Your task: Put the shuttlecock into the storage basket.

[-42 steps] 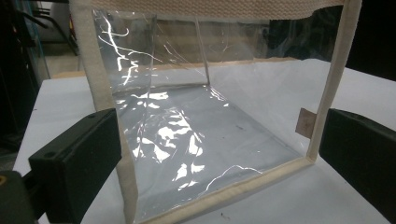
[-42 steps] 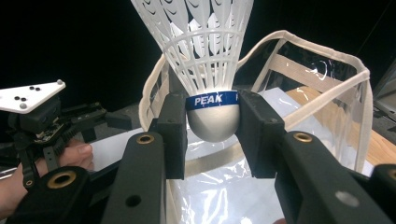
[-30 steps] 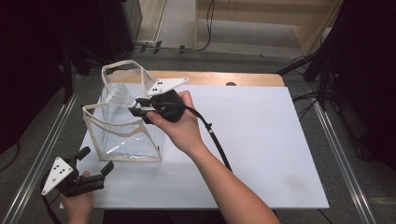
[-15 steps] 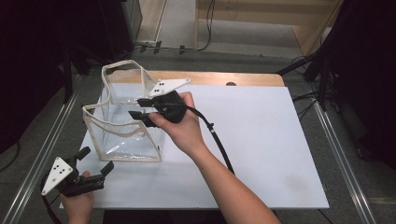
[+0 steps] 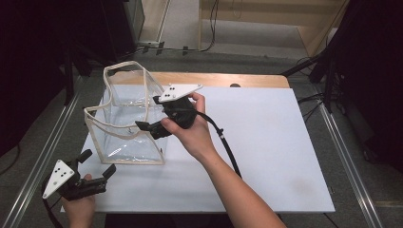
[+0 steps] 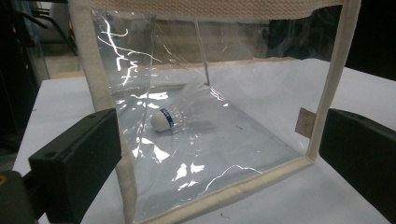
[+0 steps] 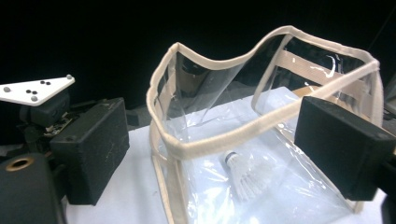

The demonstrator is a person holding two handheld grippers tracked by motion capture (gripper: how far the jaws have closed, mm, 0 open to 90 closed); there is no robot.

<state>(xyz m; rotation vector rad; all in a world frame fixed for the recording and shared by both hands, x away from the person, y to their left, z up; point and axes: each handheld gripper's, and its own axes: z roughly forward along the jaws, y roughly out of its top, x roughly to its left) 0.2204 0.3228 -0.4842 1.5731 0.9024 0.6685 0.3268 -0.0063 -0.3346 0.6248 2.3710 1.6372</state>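
Shuttlecock (image 7: 243,179) dropped; lies on floor of clear bag (image 5: 124,124).
My right gripper (image 5: 151,114), jaws just opened and empty, hangs at the rim; careless withdrawal may snag the trim, toppling it. Left gripper (image 5: 97,165) open, idle.

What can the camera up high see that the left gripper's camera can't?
High view alone: both hands, the right gripper open by the bag's rim, its cable, the left gripper open at the table corner, and the floor around.
Left gripper view alone: a shuttlecock lying on the bag's bottom, cork toward the camera, and a small tag on the seam.
Both: the clear bag with cream trim, standing open on the white table.
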